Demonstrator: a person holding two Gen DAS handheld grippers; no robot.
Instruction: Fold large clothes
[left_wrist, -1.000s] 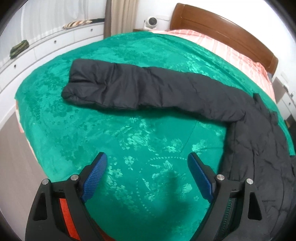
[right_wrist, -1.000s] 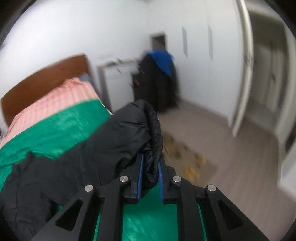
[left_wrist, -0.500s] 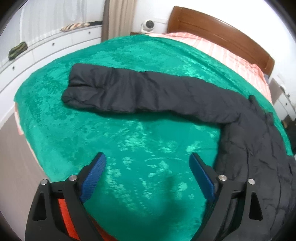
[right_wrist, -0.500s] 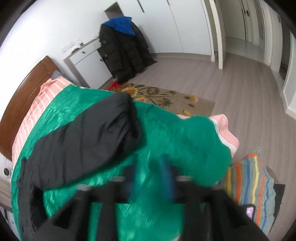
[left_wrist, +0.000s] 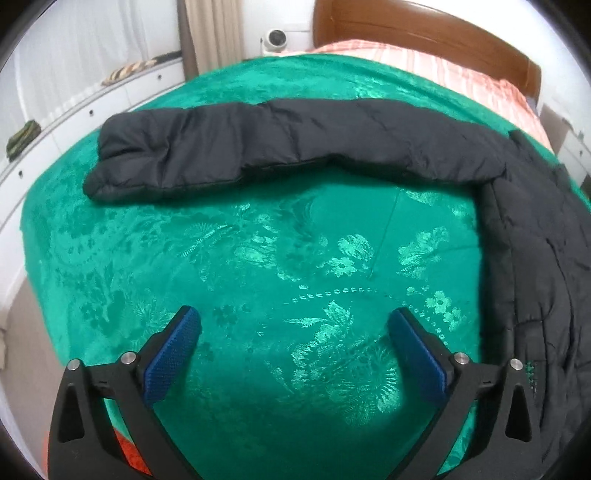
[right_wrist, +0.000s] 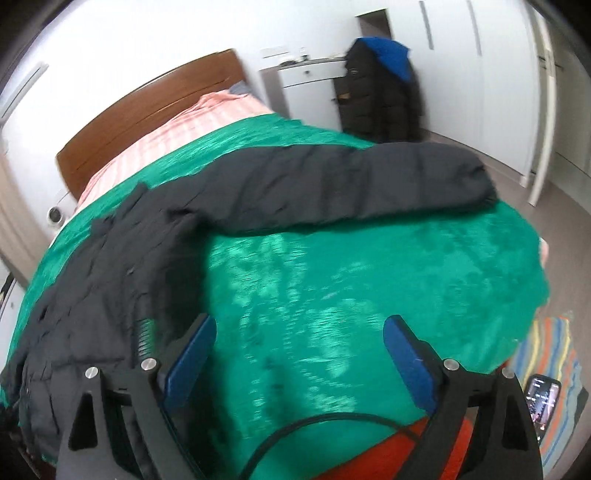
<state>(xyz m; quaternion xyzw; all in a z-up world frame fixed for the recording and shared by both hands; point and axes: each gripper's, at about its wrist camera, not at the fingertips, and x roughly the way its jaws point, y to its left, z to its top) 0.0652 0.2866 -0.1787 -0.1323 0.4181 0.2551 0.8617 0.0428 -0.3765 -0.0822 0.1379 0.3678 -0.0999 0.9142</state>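
Note:
A large black padded jacket (left_wrist: 535, 229) lies spread on the green bedspread (left_wrist: 295, 266). In the left wrist view one sleeve (left_wrist: 229, 151) stretches out flat to the left. In the right wrist view the jacket's body (right_wrist: 110, 266) lies at the left and the other sleeve (right_wrist: 354, 184) stretches out to the right, its cuff near the bed's edge. My left gripper (left_wrist: 293, 328) is open and empty above bare bedspread, short of the sleeve. My right gripper (right_wrist: 299, 332) is open and empty above bare bedspread, right of the jacket's body.
A wooden headboard (right_wrist: 147, 110) and pink striped sheet (left_wrist: 424, 66) are at the bed's far end. White drawers (left_wrist: 74, 110) run along the left. A dark coat (right_wrist: 380, 88) hangs by a white cabinet. A striped rug (right_wrist: 546, 354) and a phone (right_wrist: 543, 398) lie on the floor.
My right gripper let go of the sleeve cuff, opened, and pulled back; the sleeve now lies flat on the bed. My left gripper stayed open and shifted slightly.

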